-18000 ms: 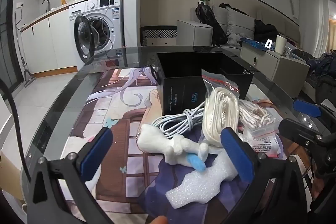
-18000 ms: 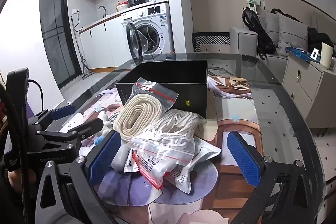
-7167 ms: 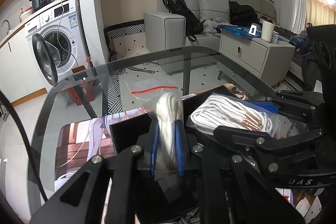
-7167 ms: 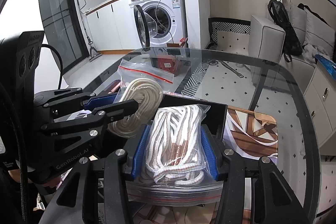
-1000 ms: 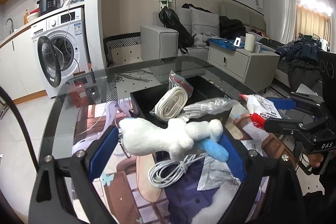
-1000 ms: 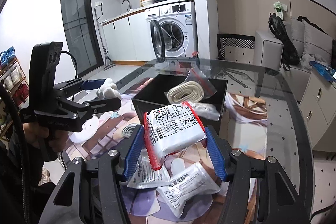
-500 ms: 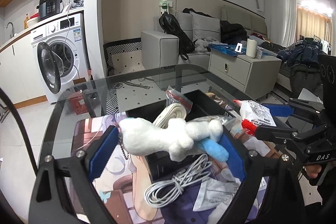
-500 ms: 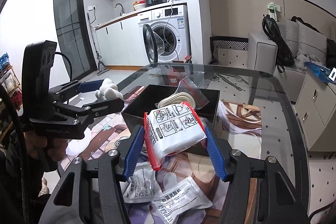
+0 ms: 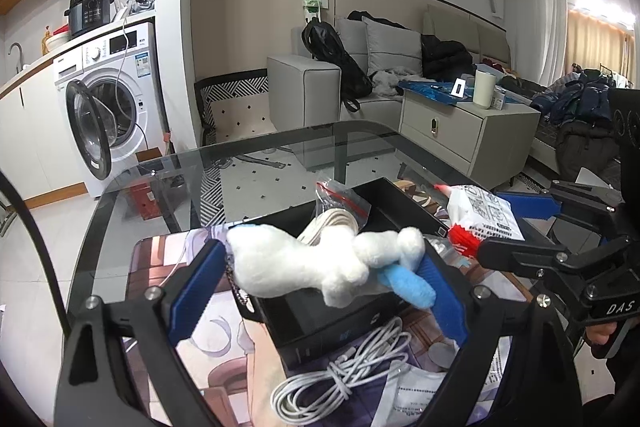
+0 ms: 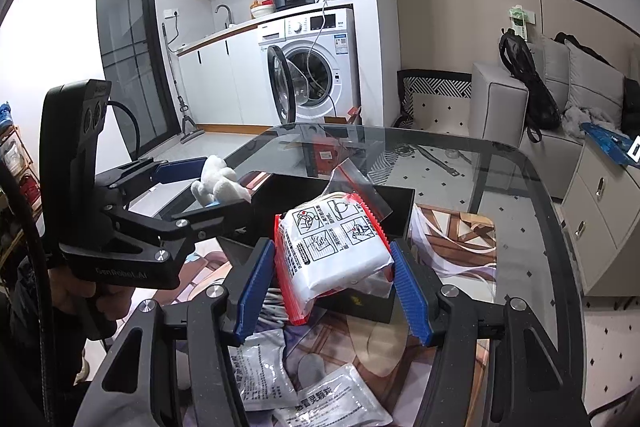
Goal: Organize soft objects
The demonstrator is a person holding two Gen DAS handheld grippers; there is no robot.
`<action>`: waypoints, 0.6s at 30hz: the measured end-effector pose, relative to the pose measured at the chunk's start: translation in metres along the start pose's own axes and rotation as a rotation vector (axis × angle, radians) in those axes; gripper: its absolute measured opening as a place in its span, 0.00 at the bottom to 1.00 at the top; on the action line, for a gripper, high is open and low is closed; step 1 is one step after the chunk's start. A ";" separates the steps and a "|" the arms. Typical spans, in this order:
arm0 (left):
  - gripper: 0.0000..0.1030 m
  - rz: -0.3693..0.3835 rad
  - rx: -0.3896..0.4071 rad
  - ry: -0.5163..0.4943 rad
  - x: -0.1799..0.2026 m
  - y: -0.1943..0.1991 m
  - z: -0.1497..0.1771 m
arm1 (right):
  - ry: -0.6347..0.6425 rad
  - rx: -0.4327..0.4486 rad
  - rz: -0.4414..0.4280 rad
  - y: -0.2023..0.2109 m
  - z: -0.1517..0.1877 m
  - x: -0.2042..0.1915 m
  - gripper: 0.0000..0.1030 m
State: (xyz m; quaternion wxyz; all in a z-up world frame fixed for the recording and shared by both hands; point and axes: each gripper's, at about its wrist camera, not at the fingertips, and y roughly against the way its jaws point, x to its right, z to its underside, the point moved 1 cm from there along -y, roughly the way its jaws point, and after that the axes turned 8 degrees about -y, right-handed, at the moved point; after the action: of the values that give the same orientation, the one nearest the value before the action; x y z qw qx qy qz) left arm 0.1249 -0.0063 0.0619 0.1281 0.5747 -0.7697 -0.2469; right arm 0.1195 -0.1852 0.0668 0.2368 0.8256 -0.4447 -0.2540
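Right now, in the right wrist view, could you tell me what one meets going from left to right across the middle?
left gripper → white plush toy → black box → glass table → white drawer cabinet

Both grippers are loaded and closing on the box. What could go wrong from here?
1. The plush spans the left gripper lengthwise, with a leg hanging below; it may catch the black box wall and land outside.
2. The right gripper pinches the white packet at its sides; it could slip out early.
3. The rope bag already sticks up in the box, and both grippers converge there, so they may collide or knock it.
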 end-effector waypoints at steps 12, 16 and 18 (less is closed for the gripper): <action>0.90 -0.004 -0.042 -0.004 -0.002 -0.031 -0.001 | 0.021 -0.031 0.023 -0.028 -0.010 0.005 0.58; 0.90 0.004 -0.060 -0.001 -0.004 -0.041 0.002 | 0.033 -0.046 0.034 -0.038 -0.010 0.007 0.58; 0.90 0.007 -0.067 -0.003 -0.004 -0.045 0.002 | 0.036 -0.055 0.036 -0.043 -0.010 0.008 0.58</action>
State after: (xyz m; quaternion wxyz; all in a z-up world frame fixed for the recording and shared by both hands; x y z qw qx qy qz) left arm 0.1623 -0.0123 0.0364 0.1469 0.5672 -0.7630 -0.2729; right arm 0.1560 -0.1693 0.0462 0.2718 0.8153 -0.4478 -0.2468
